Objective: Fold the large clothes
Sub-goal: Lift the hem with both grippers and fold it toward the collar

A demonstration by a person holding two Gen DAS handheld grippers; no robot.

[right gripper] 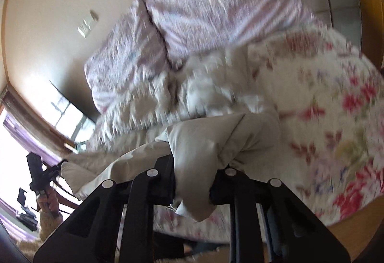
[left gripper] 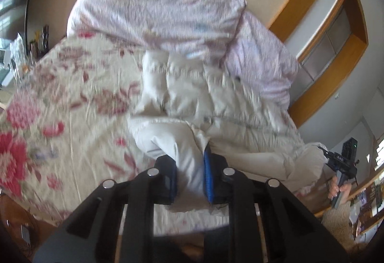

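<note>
A cream-white puffy jacket (left gripper: 216, 99) lies on a bed, spread over a floral sheet (left gripper: 60, 94) with red and pink flowers. The jacket is quilted in stitched bands, thick and soft, with deep creases, and its near edge is lifted off the sheet at two points. Behind it a pale purple striped duvet (left gripper: 156, 3) is heaped against the wall.

The left gripper (left gripper: 189, 174) has its jaws pinching a bunched fold of the jacket; the cloth fills the gap between the blue pads (left gripper: 208, 174). The right gripper (right gripper: 193, 183) likewise has its jaws pinching a thick wad of the same jacket (right gripper: 204, 143), which hangs over the bed's near edge. Both views are blurred, so finer detail such as the zip cannot be made out with certainty.
</note>
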